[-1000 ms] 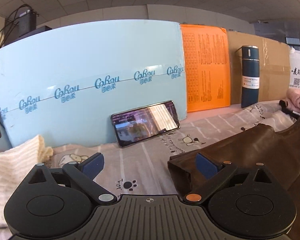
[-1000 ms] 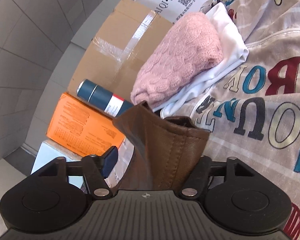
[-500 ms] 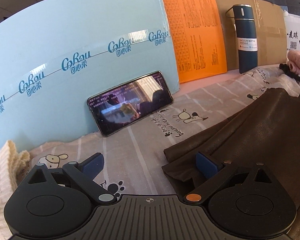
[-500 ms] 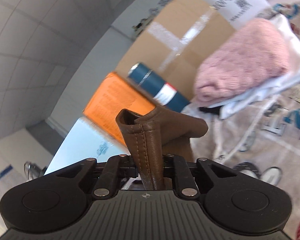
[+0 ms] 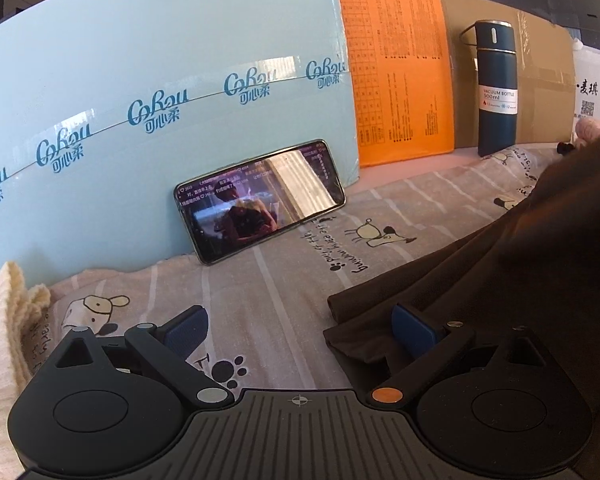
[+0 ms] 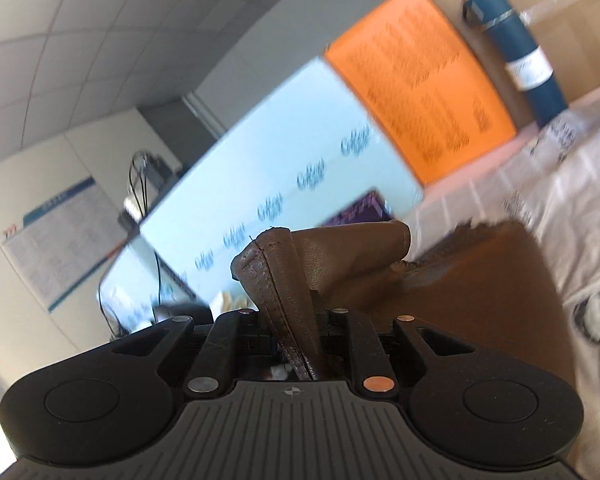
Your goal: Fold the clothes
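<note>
The brown leather garment (image 6: 440,292) is pinched at a stitched seam by the closed right claw (image 6: 296,344) and held up; the rest drapes down onto the printed bedsheet (image 5: 284,276); the left claw (image 5: 300,330) is spread open, empty, at the garment's edge; a phone (image 5: 260,200) leans on a pale blue box (image 5: 160,80).

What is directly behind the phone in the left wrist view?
The phone leans on the pale blue box, which stands on the printed bedsheet. The strip of box behind the phone is covered, so nothing there can be checked.
</note>
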`<state>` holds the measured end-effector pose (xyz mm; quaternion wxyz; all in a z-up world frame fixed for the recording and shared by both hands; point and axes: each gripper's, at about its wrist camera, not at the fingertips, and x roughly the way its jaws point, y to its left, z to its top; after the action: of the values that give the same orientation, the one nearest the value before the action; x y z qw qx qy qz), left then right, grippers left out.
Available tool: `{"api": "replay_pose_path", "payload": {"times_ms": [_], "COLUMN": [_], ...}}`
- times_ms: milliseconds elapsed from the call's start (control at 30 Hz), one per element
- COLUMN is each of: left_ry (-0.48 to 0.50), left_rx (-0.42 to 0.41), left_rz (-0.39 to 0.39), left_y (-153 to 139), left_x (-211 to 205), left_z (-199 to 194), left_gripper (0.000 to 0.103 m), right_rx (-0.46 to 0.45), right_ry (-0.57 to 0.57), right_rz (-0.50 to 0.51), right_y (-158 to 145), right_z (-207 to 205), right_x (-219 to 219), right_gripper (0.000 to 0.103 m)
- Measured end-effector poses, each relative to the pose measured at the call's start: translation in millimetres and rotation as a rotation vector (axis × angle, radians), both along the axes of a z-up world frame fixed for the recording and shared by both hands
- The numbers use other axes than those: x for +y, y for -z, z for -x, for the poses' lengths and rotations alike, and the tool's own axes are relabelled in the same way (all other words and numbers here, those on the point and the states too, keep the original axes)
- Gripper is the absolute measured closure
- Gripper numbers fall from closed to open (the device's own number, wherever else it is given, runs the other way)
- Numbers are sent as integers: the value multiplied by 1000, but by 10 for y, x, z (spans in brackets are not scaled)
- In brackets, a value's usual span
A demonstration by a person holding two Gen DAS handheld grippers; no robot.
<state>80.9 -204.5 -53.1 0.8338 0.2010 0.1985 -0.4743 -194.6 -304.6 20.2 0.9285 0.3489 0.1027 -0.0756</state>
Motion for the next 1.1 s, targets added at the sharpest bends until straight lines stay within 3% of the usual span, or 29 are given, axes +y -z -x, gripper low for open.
{"api": "replay_pose_path", "payload": {"times_ms": [133, 233, 267, 333, 400, 533, 633, 700, 800, 900, 1100], "left_ry": [-6, -24, -31, -45, -59, -87, -48, 2, 88, 209, 127], "left_rx": [11, 24, 41, 77, 112, 184, 222, 220, 177, 175, 58], "left_rz": [30, 88, 114, 167, 219, 324, 391, 404, 354, 270, 106], "left_y": [-23, -90, -127, -202, -277, -426, -527, -555, -559, -524, -337], "left_x": [47, 139, 187, 281, 376, 566, 689, 718, 650, 543, 445], "left_z": [-16, -19, -17, -14, -10, -3, 162, 334, 611, 806, 1010], "left_gripper": [3, 3, 3, 3, 3, 3, 3, 3, 3, 2, 2], "right_rx": [84, 123, 132, 142, 150, 157, 67, 20, -36, -10, 77], "right_ry": [-57, -123, -159, -251, -346, -401, -455, -418, -310, -180, -62], "right_rz": [77, 156, 186, 226, 240, 258, 242, 240, 240, 197, 182], "right_y": [141, 191, 197, 208, 236, 237, 62, -25, -126, -97, 37], "right_z": [-120, -160, -175, -188, -223, -218, -50, 77, 270, 367, 318], "right_x": [237, 394, 450, 548, 626, 674, 509, 347, 79, -221, -601], "right_gripper": [86, 57, 42, 37, 24, 22, 22, 17, 15, 15, 15]}}
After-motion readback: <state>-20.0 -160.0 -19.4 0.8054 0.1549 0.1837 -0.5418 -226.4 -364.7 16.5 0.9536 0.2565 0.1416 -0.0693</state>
